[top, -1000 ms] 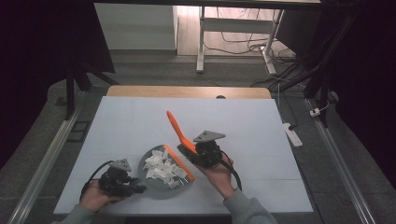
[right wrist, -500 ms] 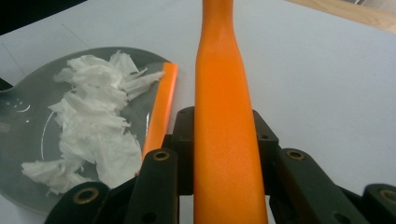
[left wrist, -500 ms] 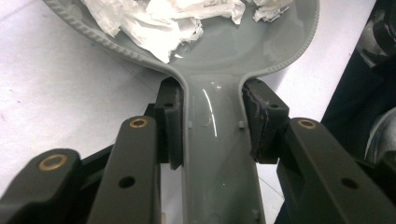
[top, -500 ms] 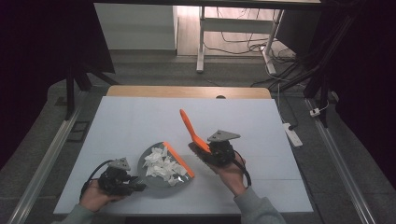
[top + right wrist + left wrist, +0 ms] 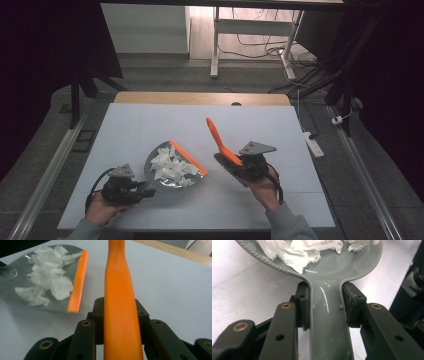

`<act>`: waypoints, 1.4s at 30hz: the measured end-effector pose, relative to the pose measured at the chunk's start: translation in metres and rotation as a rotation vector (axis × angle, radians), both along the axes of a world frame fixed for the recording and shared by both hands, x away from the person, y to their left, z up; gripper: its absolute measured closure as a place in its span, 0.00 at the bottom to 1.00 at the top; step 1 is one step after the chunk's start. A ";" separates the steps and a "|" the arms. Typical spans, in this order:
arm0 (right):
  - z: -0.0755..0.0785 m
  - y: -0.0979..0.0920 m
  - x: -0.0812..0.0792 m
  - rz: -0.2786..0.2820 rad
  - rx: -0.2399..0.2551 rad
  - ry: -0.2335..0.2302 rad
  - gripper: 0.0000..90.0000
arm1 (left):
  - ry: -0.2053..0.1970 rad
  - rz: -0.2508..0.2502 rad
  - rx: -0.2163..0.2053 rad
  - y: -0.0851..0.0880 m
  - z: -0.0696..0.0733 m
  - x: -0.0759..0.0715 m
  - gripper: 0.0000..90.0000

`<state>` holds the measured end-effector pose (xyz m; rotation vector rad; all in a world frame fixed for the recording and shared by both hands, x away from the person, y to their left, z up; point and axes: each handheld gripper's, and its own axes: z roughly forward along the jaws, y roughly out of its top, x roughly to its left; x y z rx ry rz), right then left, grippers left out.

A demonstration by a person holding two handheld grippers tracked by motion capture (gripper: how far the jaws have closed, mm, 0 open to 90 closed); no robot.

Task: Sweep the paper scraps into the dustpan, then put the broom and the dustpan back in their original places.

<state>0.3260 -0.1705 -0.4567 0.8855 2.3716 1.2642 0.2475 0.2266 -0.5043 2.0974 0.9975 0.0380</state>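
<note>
On the white table (image 5: pixel 150 130), the left gripper (image 5: pixel 131 192) squeezes the grey dustpan (image 5: pixel 172 167) handle, paper scraps (image 5: pixel 172 165) inside. Beside it, the right gripper (image 5: pixel 239 167) grips an orange brush (image 5: pixel 220 140).

Grey dustpan (image 5: pixel 167 172) with orange lip, white paper scraps (image 5: pixel 172 165), orange brush (image 5: pixel 220 142), white table (image 5: pixel 150 125)
</note>
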 end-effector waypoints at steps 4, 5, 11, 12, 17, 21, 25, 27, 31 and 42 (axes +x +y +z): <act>0.000 -0.012 -0.001 -0.002 0.004 -0.001 0.78 | -0.012 0.025 -0.013 0.001 0.001 0.000 0.68; 0.000 -0.014 -0.001 -0.001 0.001 -0.004 0.78 | -0.015 0.026 -0.015 0.002 0.002 0.000 0.68; 0.000 -0.023 0.002 0.000 0.017 0.008 0.78 | -0.028 0.057 -0.025 0.005 0.003 0.000 0.68; 0.000 -0.023 0.002 0.003 0.017 0.009 0.78 | -0.026 0.059 -0.027 0.006 0.003 0.000 0.68; -0.001 -0.027 0.003 -0.003 0.018 0.015 0.78 | -0.032 0.073 -0.028 0.006 0.004 -0.001 0.68; -0.001 -0.031 0.003 -0.006 0.019 0.019 0.78 | -0.040 0.091 -0.035 0.007 0.005 -0.001 0.68; -0.001 -0.035 0.003 -0.009 0.025 0.024 0.78 | -0.040 0.115 -0.039 0.009 0.005 -0.002 0.68; -0.001 -0.037 0.002 -0.011 0.026 0.026 0.78 | -0.043 0.124 -0.041 0.010 0.006 -0.002 0.68; -0.002 -0.040 0.002 -0.009 0.035 0.033 0.78 | -0.044 0.146 -0.050 0.011 0.006 -0.002 0.68; -0.003 -0.047 0.002 -0.006 0.050 0.049 0.78 | -0.050 0.236 -0.054 0.014 0.005 0.000 0.68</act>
